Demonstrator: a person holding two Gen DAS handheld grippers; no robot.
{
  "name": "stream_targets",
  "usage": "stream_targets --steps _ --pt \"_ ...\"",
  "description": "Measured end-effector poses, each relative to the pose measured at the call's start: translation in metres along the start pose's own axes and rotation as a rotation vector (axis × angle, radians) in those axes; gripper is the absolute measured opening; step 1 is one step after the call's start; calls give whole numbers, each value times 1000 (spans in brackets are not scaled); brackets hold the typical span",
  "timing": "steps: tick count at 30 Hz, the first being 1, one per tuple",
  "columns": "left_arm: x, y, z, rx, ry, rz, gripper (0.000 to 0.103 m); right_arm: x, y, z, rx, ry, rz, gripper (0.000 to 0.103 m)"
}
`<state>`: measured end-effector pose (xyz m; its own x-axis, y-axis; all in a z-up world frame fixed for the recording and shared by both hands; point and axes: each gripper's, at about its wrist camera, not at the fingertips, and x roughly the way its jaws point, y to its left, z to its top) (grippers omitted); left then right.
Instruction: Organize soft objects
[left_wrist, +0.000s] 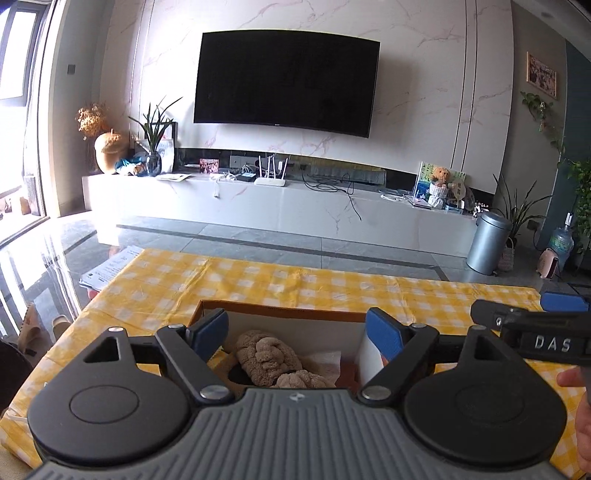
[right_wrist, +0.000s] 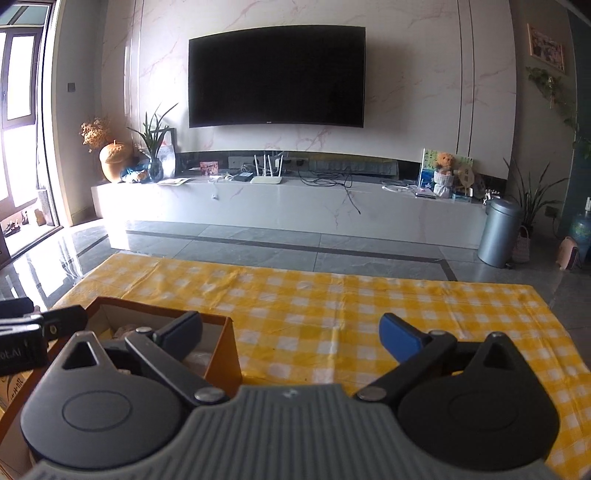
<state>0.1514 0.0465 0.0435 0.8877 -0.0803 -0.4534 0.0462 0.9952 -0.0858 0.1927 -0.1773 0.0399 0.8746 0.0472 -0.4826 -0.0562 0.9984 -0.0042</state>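
Note:
An open orange cardboard box (left_wrist: 280, 307) stands on the yellow checked tablecloth (left_wrist: 258, 280). Inside it lies a beige plush toy (left_wrist: 271, 360) with crumpled white paper beside it. My left gripper (left_wrist: 295, 328) is open and empty, held just above the box with its blue pads on either side of the opening. My right gripper (right_wrist: 291, 332) is open and empty over the cloth, to the right of the box (right_wrist: 221, 350). The right gripper's tip (left_wrist: 532, 317) shows at the right edge of the left wrist view.
Papers (left_wrist: 110, 267) lie at the table's far left corner. Beyond the table are a grey tiled floor, a white TV bench (right_wrist: 288, 206) with a router and a teddy bear, a wall TV (right_wrist: 277, 75) and a metal bin (right_wrist: 500, 232).

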Motion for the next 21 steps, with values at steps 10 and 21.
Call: stream_targets --steps 10,21 --pt "-11 -35 -15 84 -53 65 99 -29 14 -50 -62 -29 -125 100" --pt "-12 -49 -28 69 -48 25 99 -41 3 -48 -8 -67 -69 100"
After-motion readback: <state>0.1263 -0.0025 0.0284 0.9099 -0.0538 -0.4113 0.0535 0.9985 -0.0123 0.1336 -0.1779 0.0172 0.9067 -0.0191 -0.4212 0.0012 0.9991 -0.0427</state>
